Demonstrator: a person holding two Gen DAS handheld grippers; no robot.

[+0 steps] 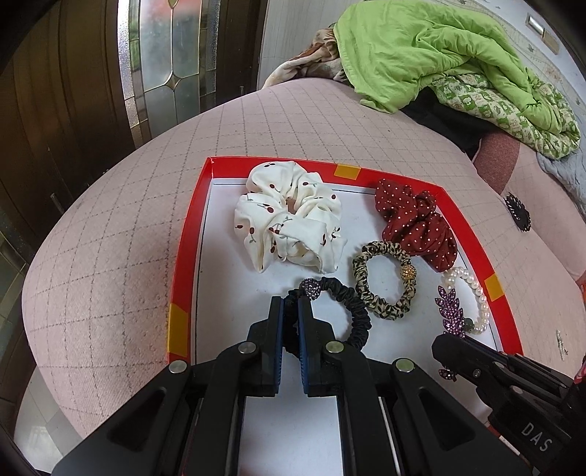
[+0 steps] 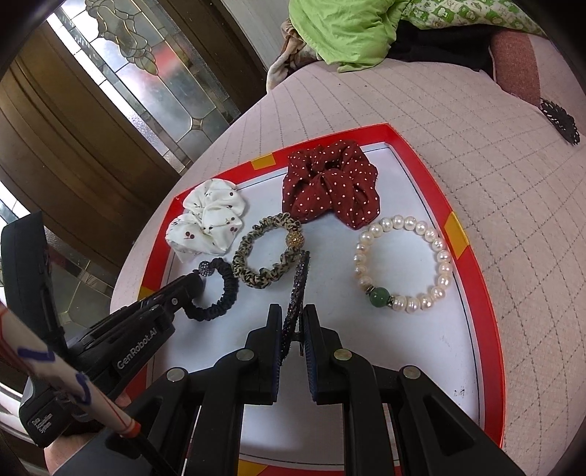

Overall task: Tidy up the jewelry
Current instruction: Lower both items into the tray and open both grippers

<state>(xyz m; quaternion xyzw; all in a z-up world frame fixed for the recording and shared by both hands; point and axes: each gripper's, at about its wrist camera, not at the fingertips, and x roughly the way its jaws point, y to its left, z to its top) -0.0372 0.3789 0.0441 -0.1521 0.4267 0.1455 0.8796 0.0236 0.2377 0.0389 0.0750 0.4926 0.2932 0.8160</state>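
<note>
A red-rimmed white tray (image 1: 190, 234) (image 2: 472, 234) lies on a pink quilted surface. It holds a white cherry scrunchie (image 1: 289, 219) (image 2: 207, 223), a red dotted scrunchie (image 1: 417, 223) (image 2: 329, 186), a leopard hair tie (image 1: 384, 282) (image 2: 267, 252) and a pearl bracelet (image 1: 472, 289) (image 2: 403, 263). My left gripper (image 1: 290, 304) (image 2: 194, 283) is shut on the black hair tie (image 1: 344, 307) (image 2: 219, 293). My right gripper (image 2: 293, 311) (image 1: 439, 342) is shut on the purple leaf hair clip (image 1: 448, 311) (image 2: 298, 285), held on edge over the tray.
A green quilt (image 1: 439, 55) (image 2: 366, 25) is heaped at the back. A black lacy ornament (image 1: 518, 212) (image 2: 560, 121) lies on the pink surface right of the tray. A wooden door with leaded glass (image 1: 164, 47) (image 2: 146, 62) stands behind left.
</note>
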